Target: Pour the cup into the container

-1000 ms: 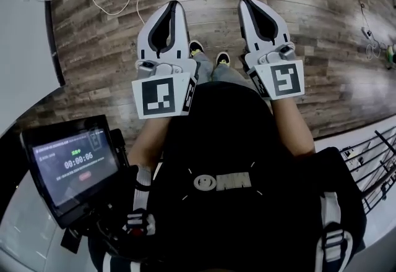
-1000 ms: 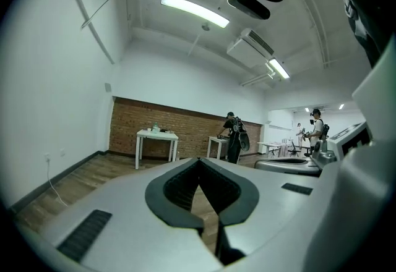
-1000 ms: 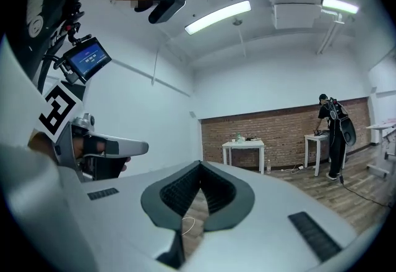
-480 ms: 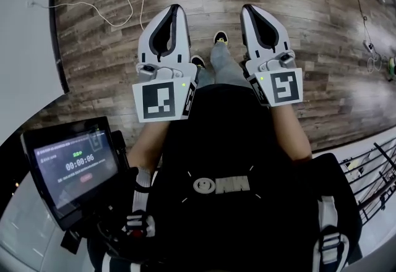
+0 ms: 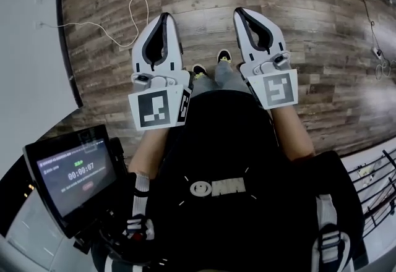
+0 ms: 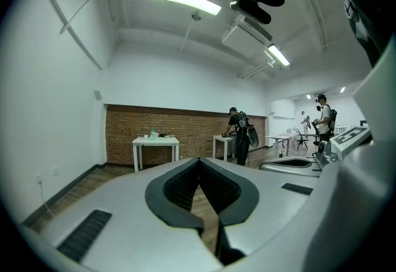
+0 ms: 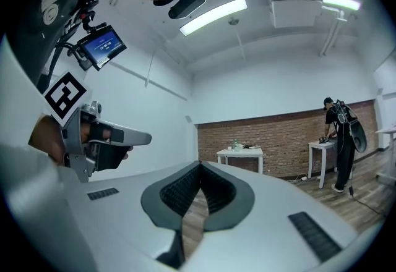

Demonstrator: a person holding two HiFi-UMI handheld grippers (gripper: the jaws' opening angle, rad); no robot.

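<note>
You've stepped forward, and the white cable [image 5: 68, 24] slides closer across the wooden floor [image 5: 309, 5]. Left hand-held gripper [image 5: 164, 16] and right hand-held gripper [image 5: 239, 11] are both clenched, empty.

The left gripper [image 6: 199, 160], fingers [image 6: 176, 188] together and empty, faces a white table [image 6: 155, 140] by a brick wall [image 6: 192, 131].
</note>
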